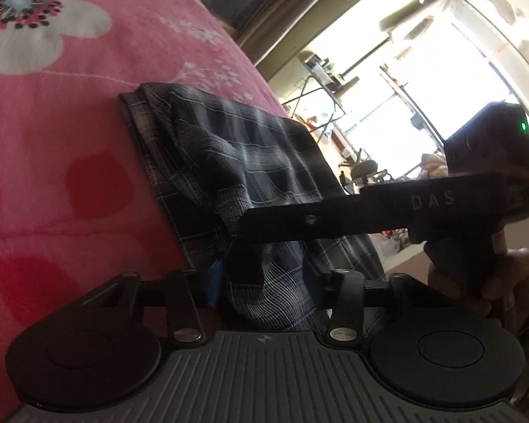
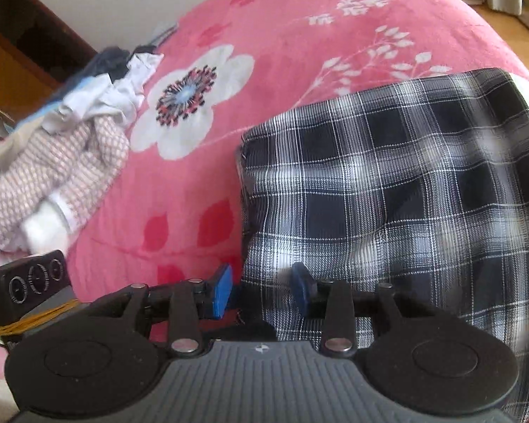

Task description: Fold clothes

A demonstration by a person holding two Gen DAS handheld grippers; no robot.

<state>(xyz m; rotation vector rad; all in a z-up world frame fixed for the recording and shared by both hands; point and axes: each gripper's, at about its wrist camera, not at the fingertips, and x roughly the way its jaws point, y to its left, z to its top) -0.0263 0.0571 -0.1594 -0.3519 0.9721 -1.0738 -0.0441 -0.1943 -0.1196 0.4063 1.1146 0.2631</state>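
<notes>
With both my left gripper (image 1: pixel 264 278) and right gripper (image 2: pixel 262 289) parted around the plaid shirt (image 2: pixel 388 190), not pinching, I should square its edges on the blanket (image 2: pixel 282 35).

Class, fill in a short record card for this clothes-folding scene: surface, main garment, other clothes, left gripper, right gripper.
surface: pink floral blanket
main garment: black-and-white plaid garment, folded, lying on the blanket
other clothes: loose pile of clothes, unfolded, apart from the plaid garment, on its left in the right wrist view
left gripper: plaid cloth bunched between its fingers; whether it is pinched cannot be told
right gripper: open, astride the garment's near edge, with one pad clear of the cloth
</notes>
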